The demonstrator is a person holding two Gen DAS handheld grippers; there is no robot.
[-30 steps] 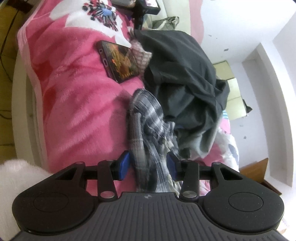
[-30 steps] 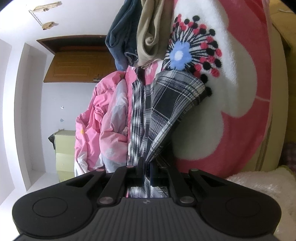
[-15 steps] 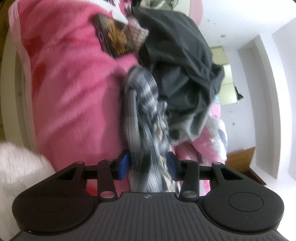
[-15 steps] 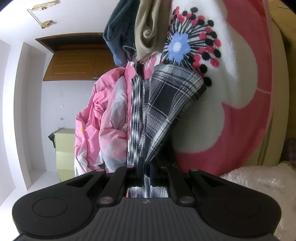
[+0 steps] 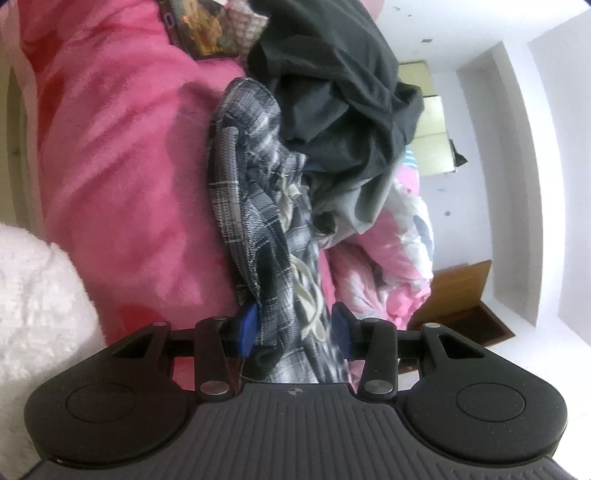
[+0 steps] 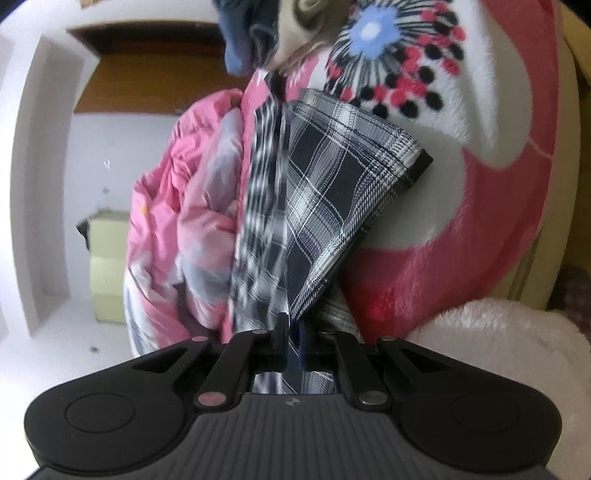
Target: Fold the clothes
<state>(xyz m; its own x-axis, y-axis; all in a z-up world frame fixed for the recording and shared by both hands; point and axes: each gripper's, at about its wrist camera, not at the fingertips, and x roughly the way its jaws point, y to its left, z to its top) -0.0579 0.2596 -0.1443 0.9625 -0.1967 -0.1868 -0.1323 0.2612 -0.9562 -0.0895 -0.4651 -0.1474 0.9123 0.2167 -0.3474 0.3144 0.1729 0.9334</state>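
Plaid garment (image 6: 325, 192) pinched in right tool (image 6: 292, 343), left tool (image 5: 293, 330) closing around it

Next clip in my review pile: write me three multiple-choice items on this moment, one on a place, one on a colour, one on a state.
1. Where does the phone lie?
A. On the pink blanket, beside the dark garment
B. On the floor
C. On the wooden door

2. What colour is the centre of the flower on the blanket?
A. Green
B. Blue
C. Yellow

3. What is the right hand-held gripper doing?
A. Standing wide open over bare blanket
B. Shut on the plaid garment
C. Holding the phone

Key:
1 A: the phone rests on the pink blanket, next to the dark garment.
2 B: the flower has a blue centre.
3 B: the right hand-held gripper pinches the plaid garment.
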